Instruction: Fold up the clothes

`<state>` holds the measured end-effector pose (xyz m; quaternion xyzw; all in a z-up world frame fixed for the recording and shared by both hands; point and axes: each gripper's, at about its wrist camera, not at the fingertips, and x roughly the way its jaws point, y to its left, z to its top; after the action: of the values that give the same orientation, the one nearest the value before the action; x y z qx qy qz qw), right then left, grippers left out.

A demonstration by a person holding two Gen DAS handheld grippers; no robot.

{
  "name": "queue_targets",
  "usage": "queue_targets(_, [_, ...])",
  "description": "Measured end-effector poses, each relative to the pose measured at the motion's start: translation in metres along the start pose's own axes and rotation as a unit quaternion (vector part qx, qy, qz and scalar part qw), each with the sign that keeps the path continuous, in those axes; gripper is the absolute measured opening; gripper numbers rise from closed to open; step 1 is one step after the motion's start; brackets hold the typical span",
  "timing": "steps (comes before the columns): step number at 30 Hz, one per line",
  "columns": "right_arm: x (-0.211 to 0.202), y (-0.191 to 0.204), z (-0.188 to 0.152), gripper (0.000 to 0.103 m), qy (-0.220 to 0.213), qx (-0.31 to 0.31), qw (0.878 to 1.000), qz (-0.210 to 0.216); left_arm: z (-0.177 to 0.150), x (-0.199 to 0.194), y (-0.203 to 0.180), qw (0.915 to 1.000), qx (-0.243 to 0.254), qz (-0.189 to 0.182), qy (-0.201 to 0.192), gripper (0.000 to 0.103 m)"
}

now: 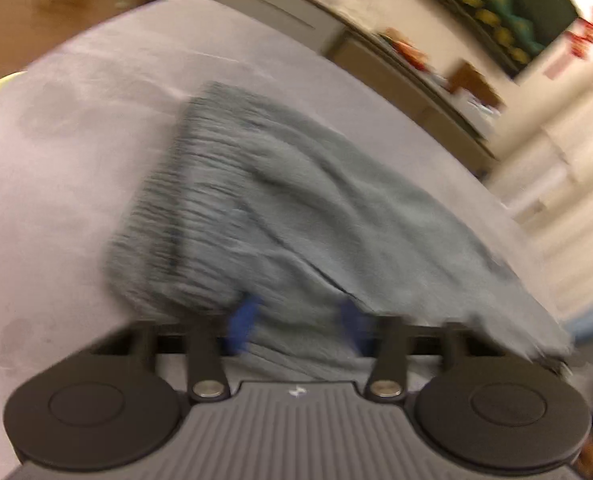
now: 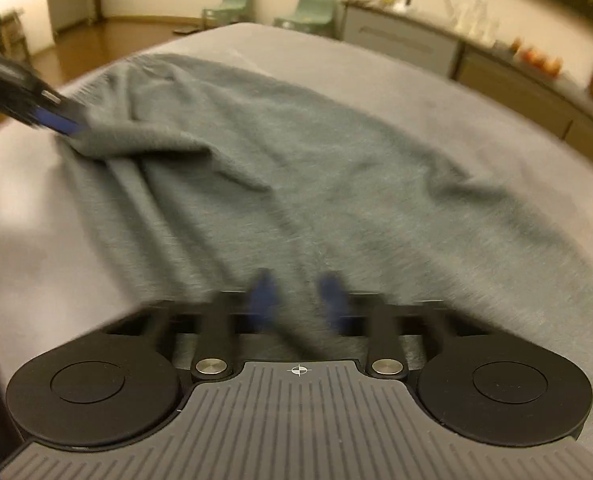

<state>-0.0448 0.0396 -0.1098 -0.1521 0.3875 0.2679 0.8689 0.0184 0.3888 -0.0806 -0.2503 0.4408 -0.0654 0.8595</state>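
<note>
Across the centre of both frames, a grey-green garment (image 2: 296, 168) is lying spread and rumpled over a grey-covered table (image 2: 436, 92), its folds blurred by motion. Toward the bottom centre of the right wrist view, the right gripper (image 2: 298, 300) is showing its two blue fingers (image 2: 262, 292) closed in on a ridge of the fabric, which is passing between them; the cloth appears pinched there. At the upper left of the same view, the left gripper (image 2: 66, 124) is entering from the frame edge and is clamping a bunched corner of the garment, which is lifting slightly off the table. At the bottom centre of the left wrist view, that gripper (image 1: 300, 320) is presenting blue fingers (image 1: 244, 320) with cloth (image 1: 296, 200) gathered between them. Along the upper right of both frames, a low cabinet (image 2: 400, 40) is standing against the wall, and two green chairs (image 2: 312, 4) are sitting beyond the table.
</note>
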Motion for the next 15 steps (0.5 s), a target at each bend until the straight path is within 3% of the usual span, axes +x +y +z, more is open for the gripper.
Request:
queue_targets(1, [-0.007,0.007,-0.002,0.000,-0.003,-0.019,1.000,-0.002,0.001,-0.007,0.008,0.9997,-0.018,0.009,-0.017,0.014])
queue_targets(5, [-0.024,0.028,-0.029,0.001,0.012,-0.067,0.998,0.002,0.001,-0.029,0.040,0.9935,-0.097,0.005,-0.061,0.012])
queue_targets(6, [-0.027,0.026,-0.033,0.001,0.011,-0.060,0.998,0.006,-0.002,-0.031,0.032,0.9946,-0.079,-0.004,-0.066,0.014])
queue_targets(9, [-0.038,0.013,-0.037,0.010,-0.002,-0.010,1.000,0.025,-0.010,-0.037,0.007,0.9957,-0.027,-0.031,-0.084,0.037])
queue_targets(10, [-0.044,0.005,-0.035,0.025,-0.015,0.020,0.999,0.040,-0.012,-0.038,-0.001,0.9952,-0.010,-0.040,-0.089,0.044])
queue_targets(11, [-0.050,-0.004,-0.032,0.040,-0.033,0.056,0.996,0.065,-0.015,-0.040,-0.009,0.9943,0.008,-0.049,-0.095,0.048])
queue_targets(12, [-0.054,-0.012,-0.029,0.046,-0.051,0.089,0.991,0.087,-0.017,-0.042,-0.017,0.9929,0.025,-0.058,-0.100,0.050])
queue_targets(15, [-0.049,-0.032,-0.015,0.050,-0.086,0.177,0.973,0.123,-0.020,-0.036,-0.041,0.9897,0.073,-0.071,-0.101,0.053])
